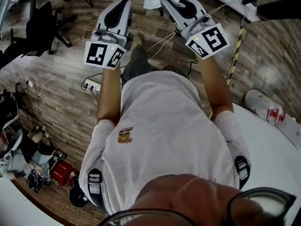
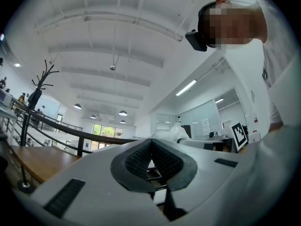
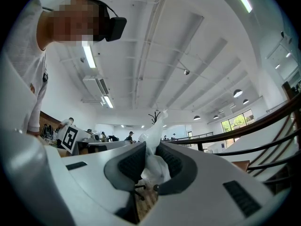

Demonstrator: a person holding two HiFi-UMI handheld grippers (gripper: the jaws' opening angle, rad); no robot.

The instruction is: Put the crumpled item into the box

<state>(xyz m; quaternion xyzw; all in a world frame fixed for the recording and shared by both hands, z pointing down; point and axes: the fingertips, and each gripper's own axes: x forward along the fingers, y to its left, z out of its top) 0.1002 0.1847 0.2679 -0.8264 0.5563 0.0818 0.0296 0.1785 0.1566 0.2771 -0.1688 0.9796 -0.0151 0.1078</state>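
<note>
The right claw (image 3: 149, 149) is clenched on the crumpled item (image 3: 151, 166), a wad of white paper or film. The wad sits between the pads, its long axis along the jaws, and tapers to a peak past the tips. The left claw (image 2: 151, 142) is closed tip to tip with nothing in it. From it, the wad lies just beside, ahead and to the right, so the right hand is plainly the one to carry it.

I see no box in any view, so I cannot say which way the hand must travel. Under the arms there is only floor (image 1: 56, 93).

From the head view the wad bulges beyond both tips and either claw might have it. The right gripper view settles that. The left gripper view shows bare pads, the wad standing apart beyond them.
</note>
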